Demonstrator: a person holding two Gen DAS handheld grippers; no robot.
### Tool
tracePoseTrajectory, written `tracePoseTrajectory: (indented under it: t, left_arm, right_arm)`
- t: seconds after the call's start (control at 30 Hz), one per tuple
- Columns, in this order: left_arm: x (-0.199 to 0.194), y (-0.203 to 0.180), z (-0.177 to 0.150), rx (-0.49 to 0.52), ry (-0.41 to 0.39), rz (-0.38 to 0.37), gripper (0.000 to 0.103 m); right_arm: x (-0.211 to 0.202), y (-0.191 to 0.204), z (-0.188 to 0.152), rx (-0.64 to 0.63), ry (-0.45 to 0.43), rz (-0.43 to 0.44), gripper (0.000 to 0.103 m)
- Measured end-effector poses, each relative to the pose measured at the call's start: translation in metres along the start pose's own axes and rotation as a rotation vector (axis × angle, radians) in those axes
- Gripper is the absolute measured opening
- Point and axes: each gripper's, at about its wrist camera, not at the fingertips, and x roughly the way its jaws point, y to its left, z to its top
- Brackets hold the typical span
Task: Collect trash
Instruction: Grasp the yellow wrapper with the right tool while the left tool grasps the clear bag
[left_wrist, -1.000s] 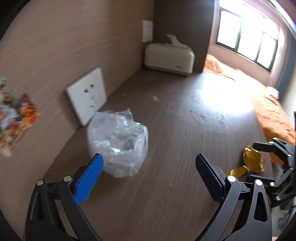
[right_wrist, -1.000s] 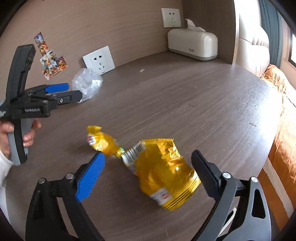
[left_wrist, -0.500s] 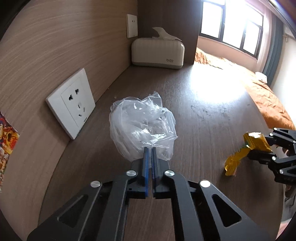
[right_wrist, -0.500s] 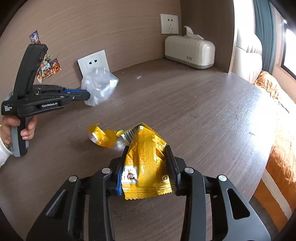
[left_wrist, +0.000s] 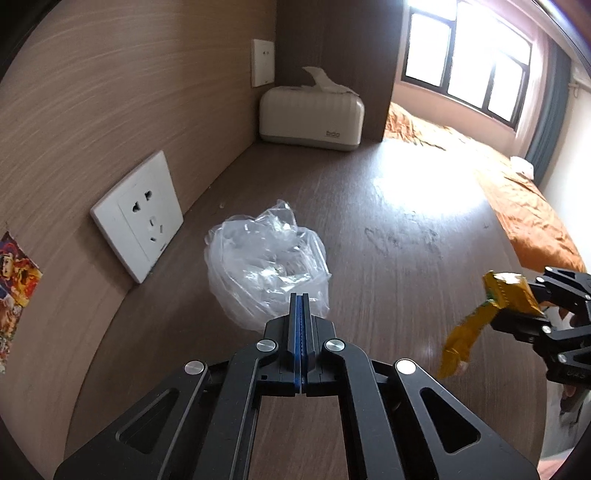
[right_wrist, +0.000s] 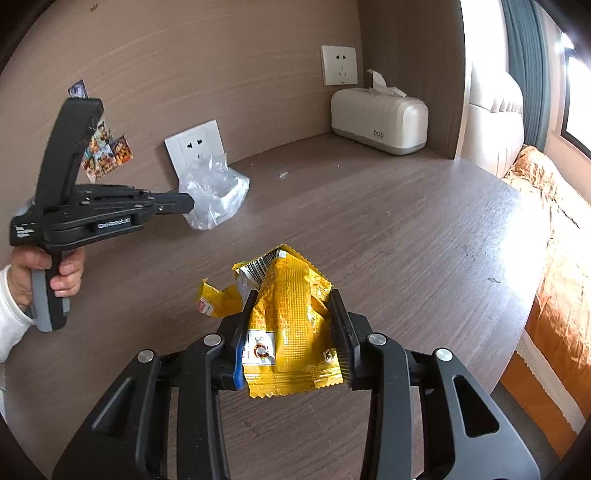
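The left tongs (left_wrist: 300, 314) are pinched together on a clear plastic bag (left_wrist: 266, 264) over the worktop (left_wrist: 406, 229) near a wall socket (left_wrist: 138, 214). The right tongs (right_wrist: 293, 332) clamp a yellow snack wrapper (right_wrist: 291, 325) bearing a barcode. A tissue box (right_wrist: 380, 120) reads "bdo".

Dark wood-grain bench with a rounded outer edge

The bench (right_wrist: 388, 236) runs along a wood-panelled wall on its back edge. A cream tissue box (right_wrist: 380, 120) stands in the far corner, where the wall meets a darker panel. A small white scrap (right_wrist: 283, 174) lies near the back edge. Whether the crumpled clear plastic bag (left_wrist: 264, 264) and the yellow snack wrapper (right_wrist: 288, 321) touch the surface cannot be told.
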Motion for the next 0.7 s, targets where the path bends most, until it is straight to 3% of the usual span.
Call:
tracePoseTrajectory:
  t: [0.07, 0.13, 0.2, 0.33, 0.43, 0.5, 0.6, 0.63, 0.7]
  left_arm:
    - [-0.005, 0.001, 0.000, -0.008, -0.035, 0.035, 0.002]
    - [-0.009, 0.002, 0.000, -0.009, -0.047, 0.080, 0.018]
    - [-0.009, 0.005, 0.000, -0.018, -0.053, 0.114, 0.062]
    - [-0.002, 0.011, -0.001, -0.033, -0.040, 0.131, 0.064]
    - [0.008, 0.014, 0.003, -0.048, -0.022, 0.114, 0.065]
    - [0.018, 0.016, 0.011, -0.052, -0.013, 0.099, 0.074]
    - [0.031, 0.018, 0.020, -0.070, -0.011, 0.071, 0.073]
    - [0.035, 0.020, 0.022, -0.082, -0.012, 0.067, 0.071]
    - [0.040, 0.021, 0.025, -0.094, -0.008, 0.047, 0.044]
  right_arm:
    - [-0.003, -0.002, -0.001, 0.004, -0.010, 0.006, 0.038]
    - [-0.003, -0.005, -0.002, 0.013, -0.012, 0.005, 0.038]
    - [-0.003, -0.008, -0.004, 0.020, -0.008, 0.007, 0.038]
    - [-0.003, -0.009, -0.004, 0.021, -0.009, 0.009, 0.038]
    - [-0.002, -0.008, -0.003, 0.013, -0.001, 0.010, 0.038]
    - [-0.001, -0.009, -0.002, 0.010, 0.001, 0.007, 0.039]
    - [0.000, -0.009, 0.000, 0.015, 0.002, 0.002, 0.039]
    - [0.000, -0.010, 0.000, 0.020, 0.002, 0.001, 0.039]
    - [-0.001, -0.012, -0.001, 0.028, 0.004, -0.004, 0.039]
